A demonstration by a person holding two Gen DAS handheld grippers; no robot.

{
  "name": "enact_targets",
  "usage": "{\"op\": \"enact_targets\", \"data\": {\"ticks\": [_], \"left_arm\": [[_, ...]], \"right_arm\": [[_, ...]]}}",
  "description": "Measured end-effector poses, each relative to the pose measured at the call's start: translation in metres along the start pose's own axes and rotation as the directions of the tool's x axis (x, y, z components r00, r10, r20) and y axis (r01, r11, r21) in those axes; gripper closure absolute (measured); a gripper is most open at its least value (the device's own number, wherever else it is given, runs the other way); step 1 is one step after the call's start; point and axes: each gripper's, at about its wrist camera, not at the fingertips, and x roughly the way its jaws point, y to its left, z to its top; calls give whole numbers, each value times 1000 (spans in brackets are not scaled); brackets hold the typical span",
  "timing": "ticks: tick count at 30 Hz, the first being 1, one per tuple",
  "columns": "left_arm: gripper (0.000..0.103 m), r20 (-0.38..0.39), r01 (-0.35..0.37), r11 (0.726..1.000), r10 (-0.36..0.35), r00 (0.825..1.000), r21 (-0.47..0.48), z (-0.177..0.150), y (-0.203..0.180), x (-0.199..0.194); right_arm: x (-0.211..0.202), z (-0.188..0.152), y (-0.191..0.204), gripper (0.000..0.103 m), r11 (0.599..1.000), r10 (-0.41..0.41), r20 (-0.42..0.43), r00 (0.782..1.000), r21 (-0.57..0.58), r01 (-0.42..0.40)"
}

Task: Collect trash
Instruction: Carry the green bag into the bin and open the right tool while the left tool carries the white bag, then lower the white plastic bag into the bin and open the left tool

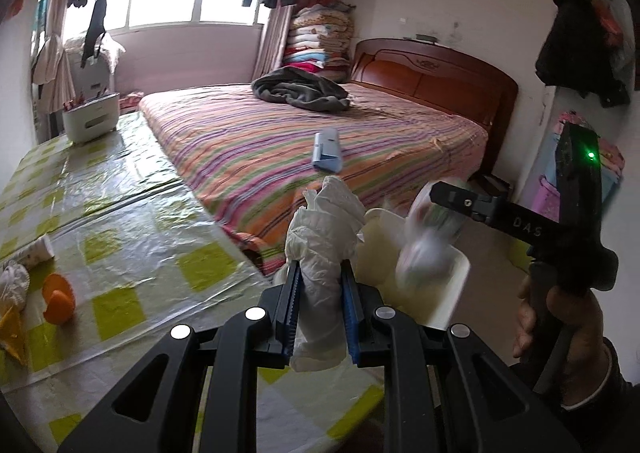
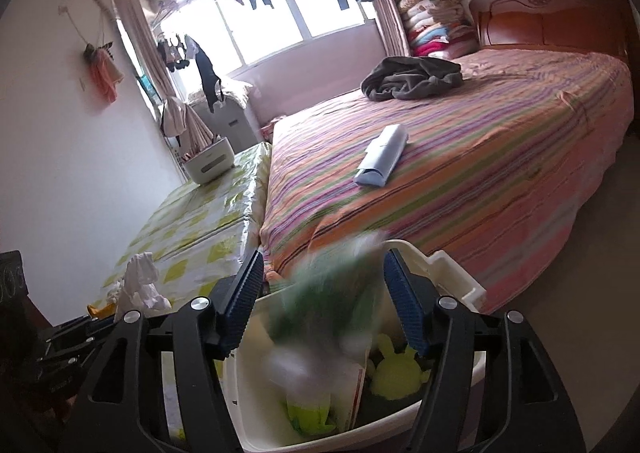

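Beside the white plastic bin (image 2: 456, 277):
Right gripper (image 2: 324, 293): jaws apart, blurred green wrapper (image 2: 320, 293) dropping binward.
Left gripper (image 1: 320, 293): clamps crumpled white tissue (image 1: 324, 237).
Left: orange peel (image 1: 60, 299) on table.

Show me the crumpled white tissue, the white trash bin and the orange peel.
crumpled white tissue (image 1: 320, 281), left wrist view, its middle between the pads.
white trash bin (image 2: 452, 273), right wrist view, far rim.
orange peel (image 1: 60, 299), left wrist view, its outer skin.

Crumpled white paper tissue (image 1: 320, 253), glossy plastic tablecloth (image 1: 132, 221), smooth white plastic bin (image 2: 456, 273)
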Motion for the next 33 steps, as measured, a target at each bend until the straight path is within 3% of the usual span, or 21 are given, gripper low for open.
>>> {"op": "enact_targets", "data": {"ticks": [12,33], "left_arm": [[84,-41,37,998,-35,999,53,4,-34,23],[81,-86,80,988,-69,994,132,9,-72,58]], "right_arm": [[-29,9,-24,35,994,-17,106,994,112,5],[-35,7,-42,33,979,-24,136,990,205,-5]]}}
